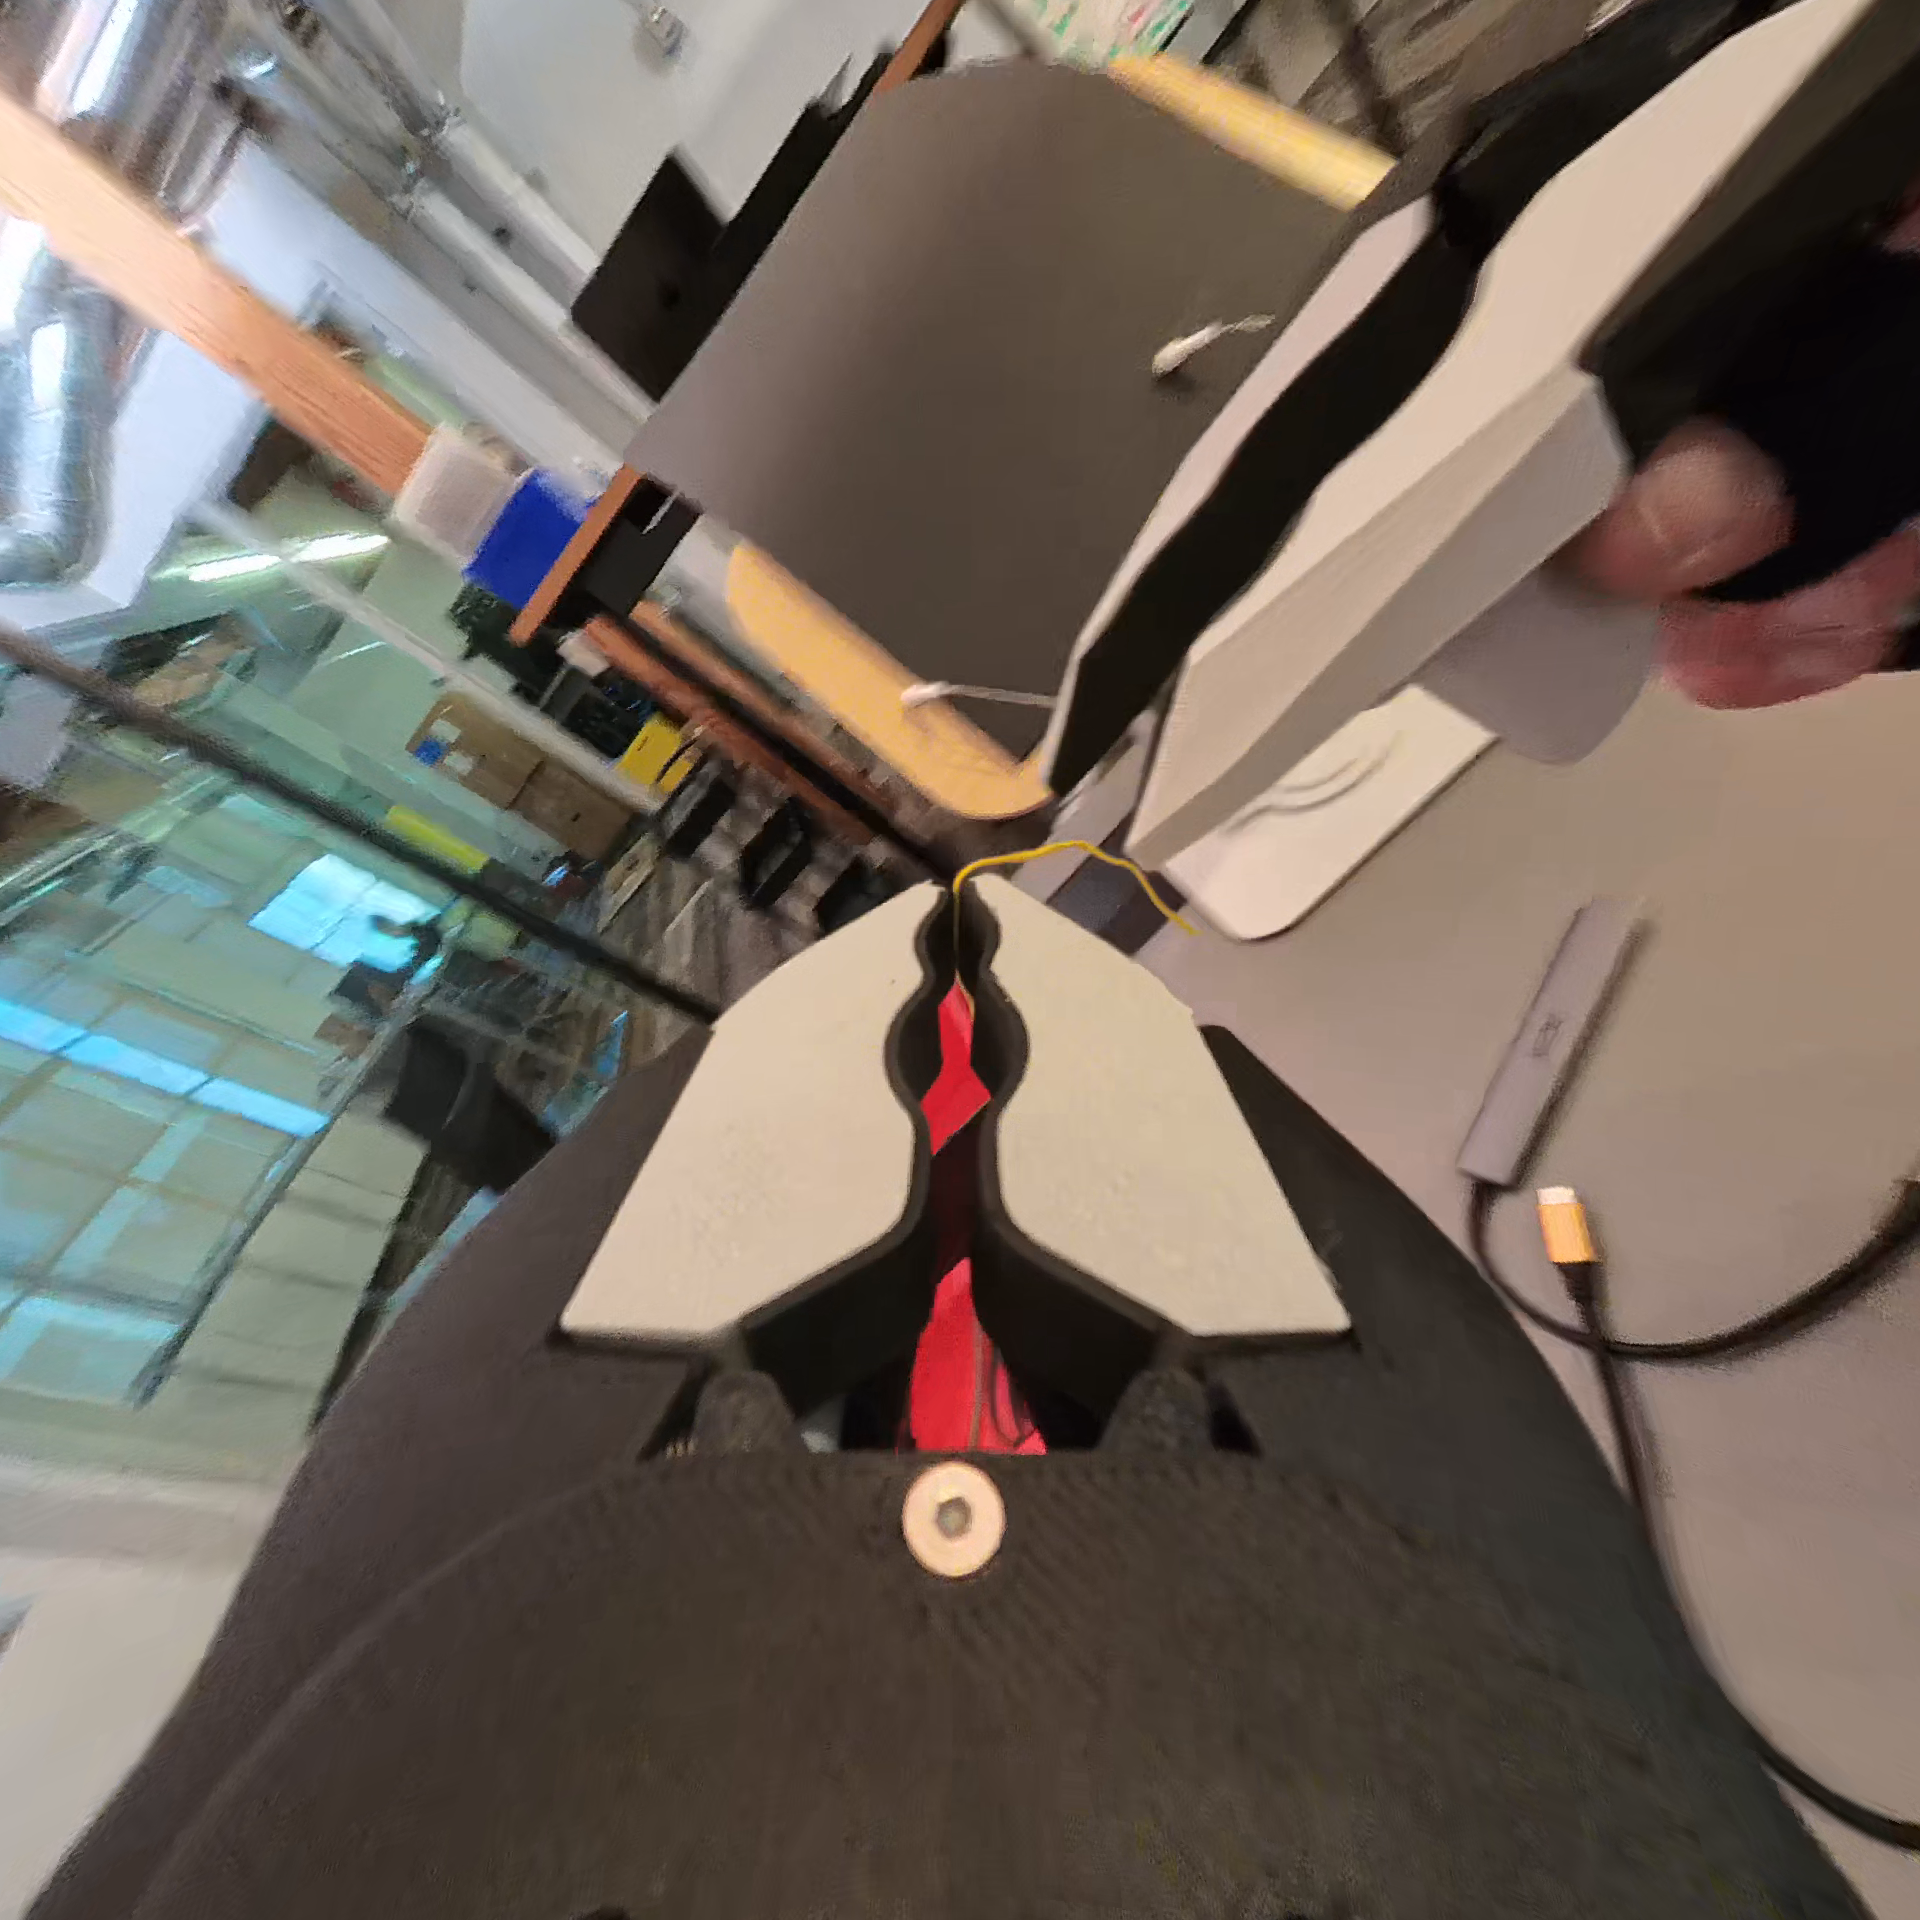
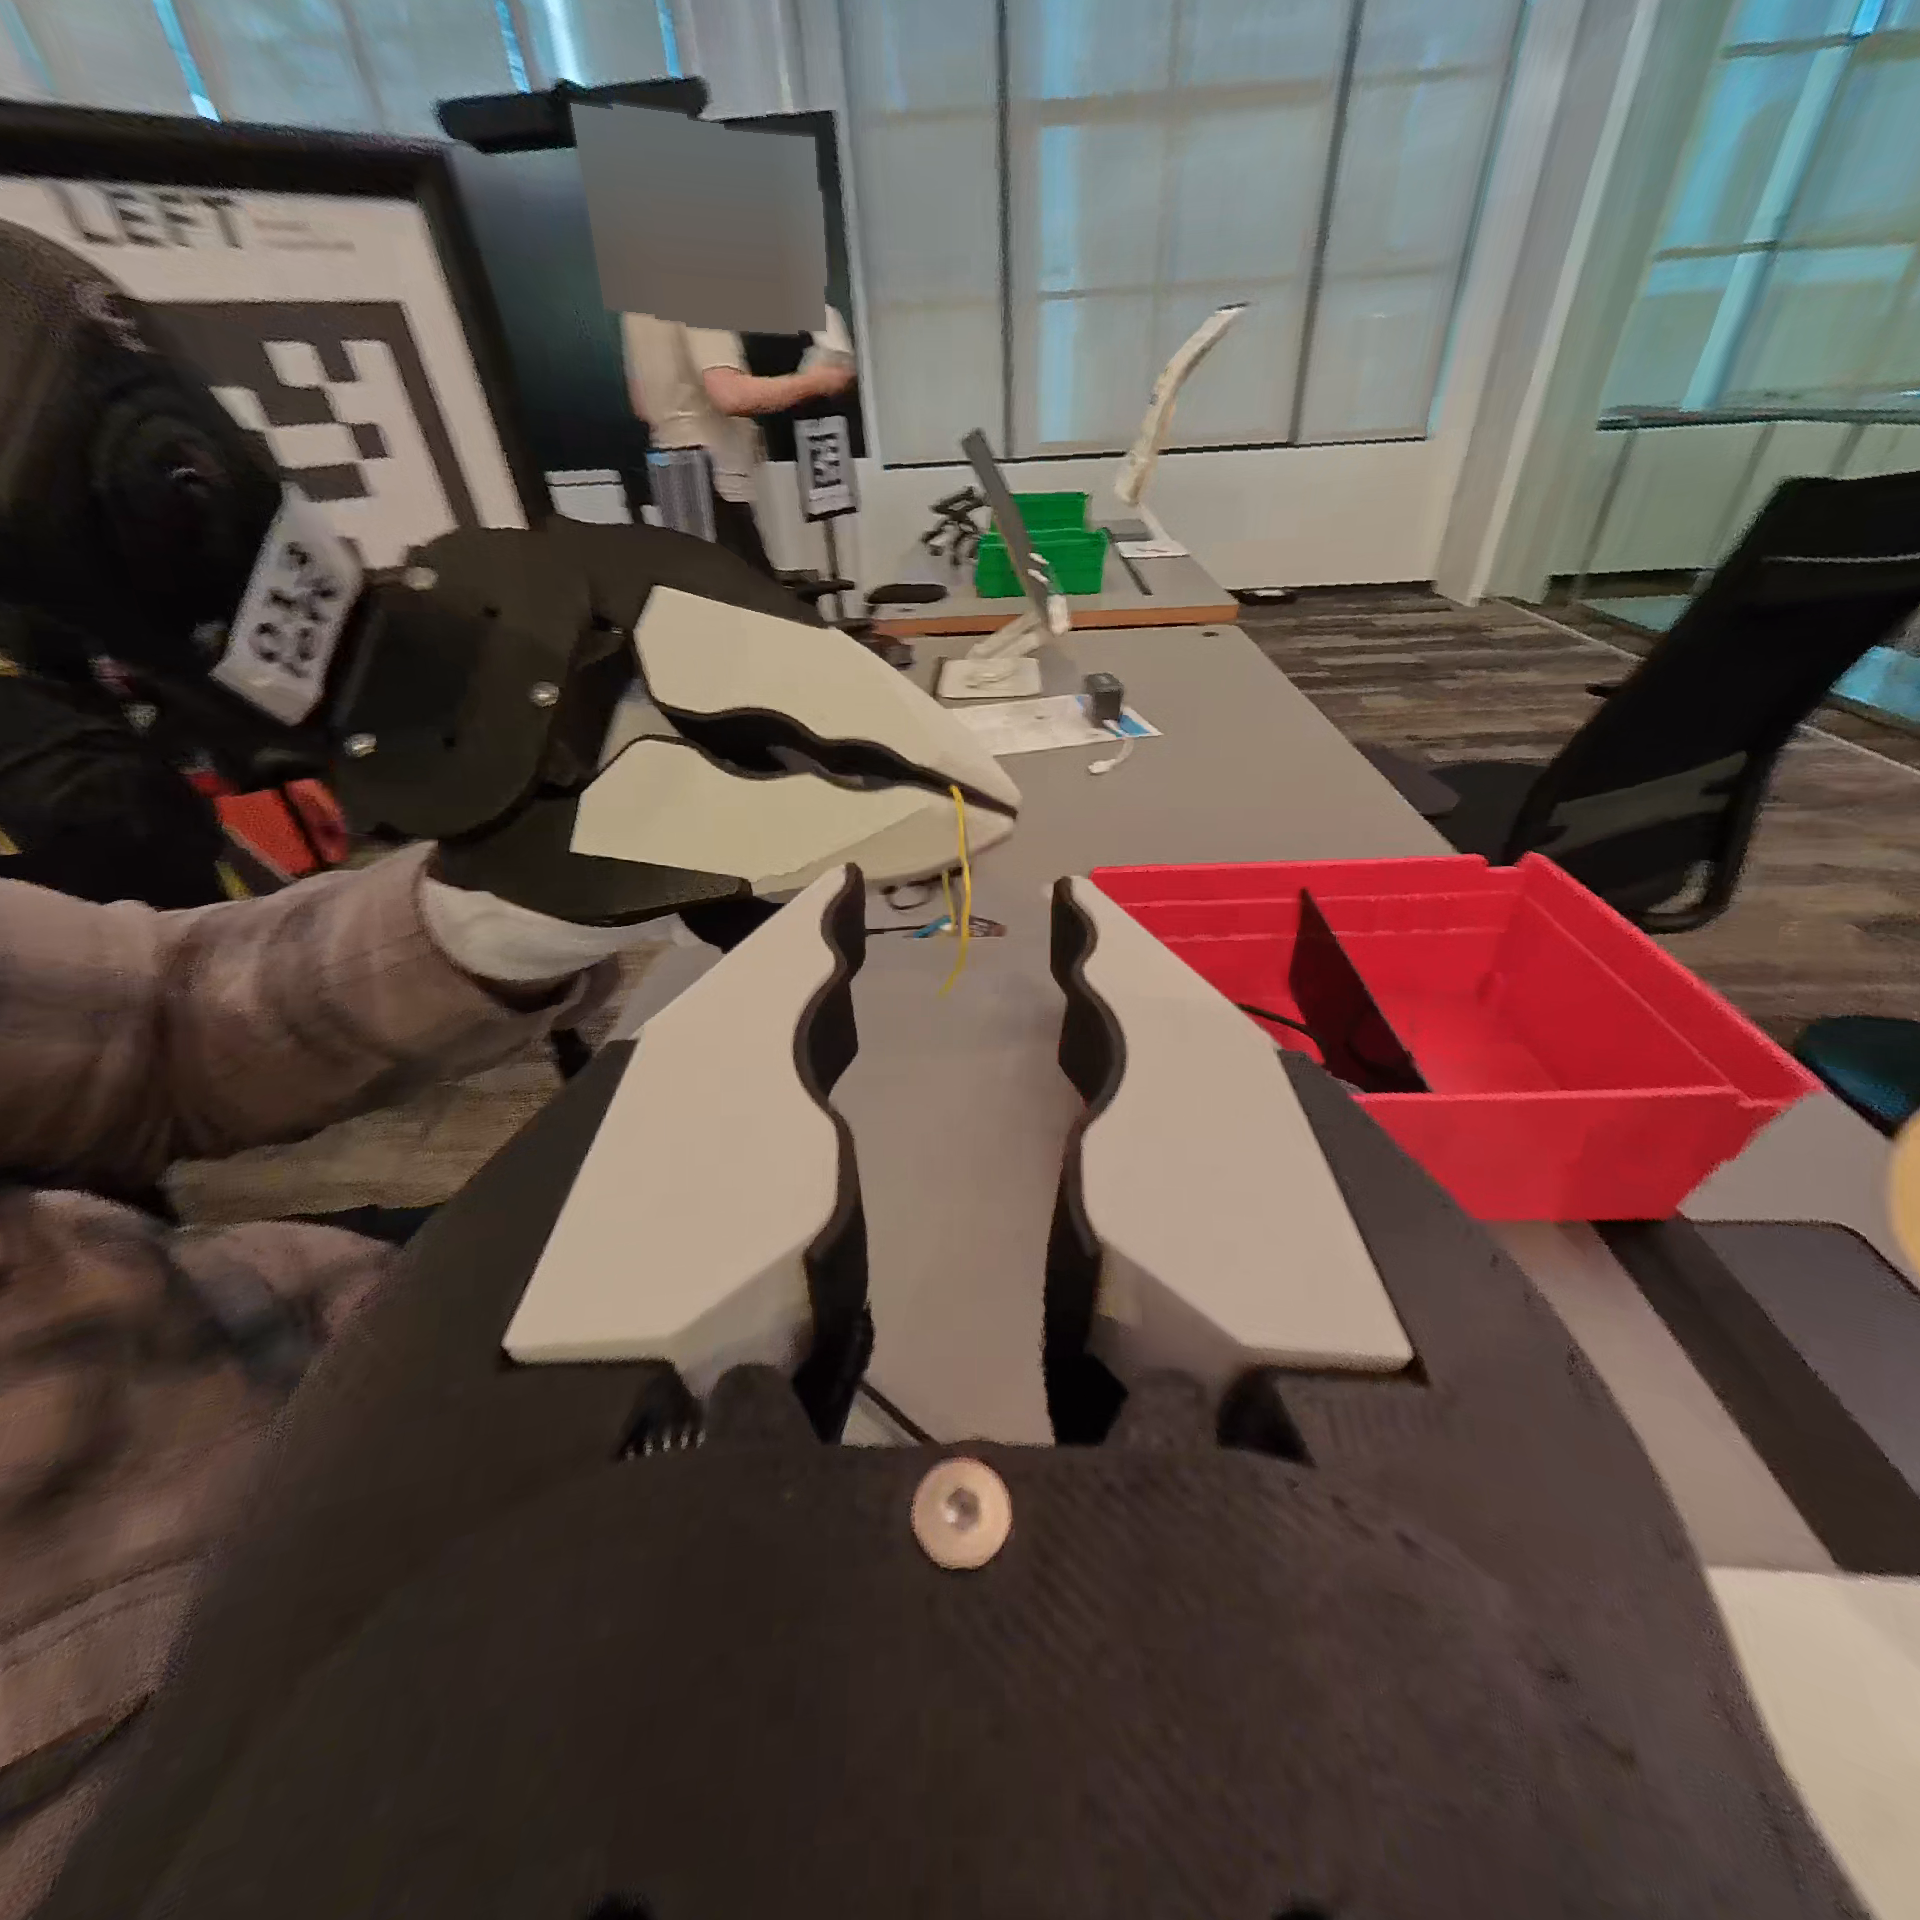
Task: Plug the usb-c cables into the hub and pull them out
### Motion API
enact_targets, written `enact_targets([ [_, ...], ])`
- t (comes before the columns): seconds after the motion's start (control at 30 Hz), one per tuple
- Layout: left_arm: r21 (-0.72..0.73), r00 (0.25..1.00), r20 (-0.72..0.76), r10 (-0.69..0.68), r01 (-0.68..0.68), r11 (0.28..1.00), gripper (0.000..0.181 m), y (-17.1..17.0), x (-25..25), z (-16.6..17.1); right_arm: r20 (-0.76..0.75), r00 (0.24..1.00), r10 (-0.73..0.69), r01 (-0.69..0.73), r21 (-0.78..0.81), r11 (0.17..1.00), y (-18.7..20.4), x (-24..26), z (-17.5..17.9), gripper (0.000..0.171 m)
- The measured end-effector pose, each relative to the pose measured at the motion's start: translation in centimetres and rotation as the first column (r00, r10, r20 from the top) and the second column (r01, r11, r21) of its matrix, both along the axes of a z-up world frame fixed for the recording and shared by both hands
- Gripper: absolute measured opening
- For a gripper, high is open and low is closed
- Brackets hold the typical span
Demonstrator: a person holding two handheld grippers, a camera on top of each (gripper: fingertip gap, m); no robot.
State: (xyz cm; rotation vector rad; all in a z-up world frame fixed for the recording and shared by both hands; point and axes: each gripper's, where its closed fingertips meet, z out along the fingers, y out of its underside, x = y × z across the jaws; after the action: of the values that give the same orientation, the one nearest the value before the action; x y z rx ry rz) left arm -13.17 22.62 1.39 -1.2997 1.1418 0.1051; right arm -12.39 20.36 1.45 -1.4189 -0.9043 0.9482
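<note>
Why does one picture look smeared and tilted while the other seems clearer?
Left wrist view: the camera is rolled, so the hub and background tilt, streaked by motion blur. Right wrist view: level and sharper, the red bin crisp; only the sleeve smears, and edges bow.

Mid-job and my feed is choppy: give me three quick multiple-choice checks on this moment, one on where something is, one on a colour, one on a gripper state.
1. The hub lies:
A. on the grey table
B. in the red bin
C. in the right gripper

2. The loose plug near the hub is:
A. blue
B. orange
C. green

3. The left gripper is:
A. wide open
B. shut on a thin yellow wire
C. shut on the hub

Answers: 1 A, it rests flat on the table. 2 B, orange shell. 3 B, the thin yellow wire trails from its closed tips.
</note>
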Motion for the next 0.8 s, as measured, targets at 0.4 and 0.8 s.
enact_targets([
  [0.4,-0.165,0.849,0.266,-0.456,0.506,0.847,0.000,-4.6,1.5,3.0,-0.368,0.821,0.436,-0.515,-0.149,0.844,-3.0,1.3,0.7,0.049],
  [0.8,-0.186,0.733,0.361,-0.576,0.662,0.726,0.000,-6.2,2.8,2.1,-0.263,0.839,0.476,-0.522,-0.144,0.841,-4.2,-1.9,-1.2,0.028],
])
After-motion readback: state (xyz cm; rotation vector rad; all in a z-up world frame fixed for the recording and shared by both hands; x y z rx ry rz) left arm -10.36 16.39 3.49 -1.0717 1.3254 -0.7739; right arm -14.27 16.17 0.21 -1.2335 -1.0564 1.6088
